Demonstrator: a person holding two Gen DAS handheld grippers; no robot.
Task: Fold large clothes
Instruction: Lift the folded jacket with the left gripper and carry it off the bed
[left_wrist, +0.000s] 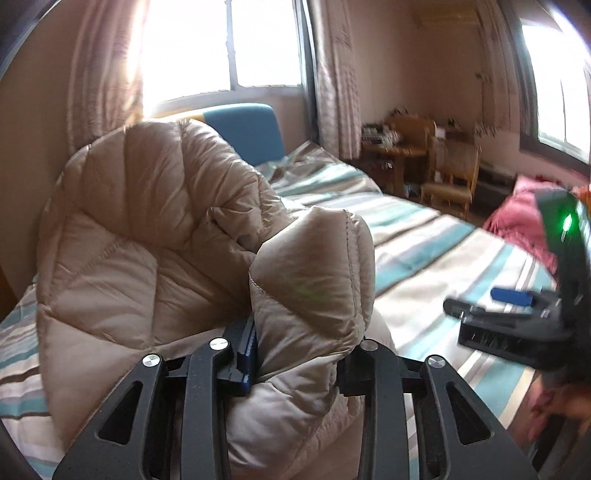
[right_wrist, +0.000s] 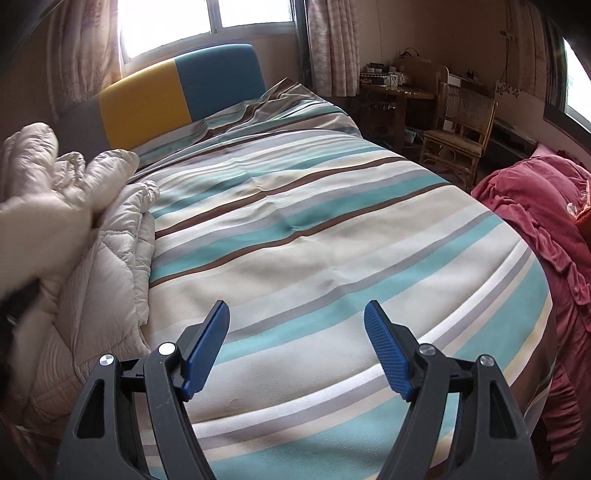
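A beige quilted down jacket (left_wrist: 147, 240) fills the left wrist view, and one thick fold of it is lifted above the striped bed (left_wrist: 424, 240). My left gripper (left_wrist: 303, 350) is shut on that fold; only its left blue pad shows, since the fabric hides the other. In the right wrist view the jacket (right_wrist: 103, 258) lies bunched along the bed's left side. My right gripper (right_wrist: 295, 332) hovers open over bare striped bedcover (right_wrist: 332, 240), nothing between its blue pads. It also shows blurred at the right of the left wrist view, right gripper (left_wrist: 480, 301).
A red blanket (right_wrist: 535, 221) is heaped at the bed's right edge. The yellow and blue headboard (right_wrist: 177, 85) stands under the window. A wicker chair (right_wrist: 458, 125) and a cluttered wooden desk (right_wrist: 391, 92) stand beyond the bed's far right corner.
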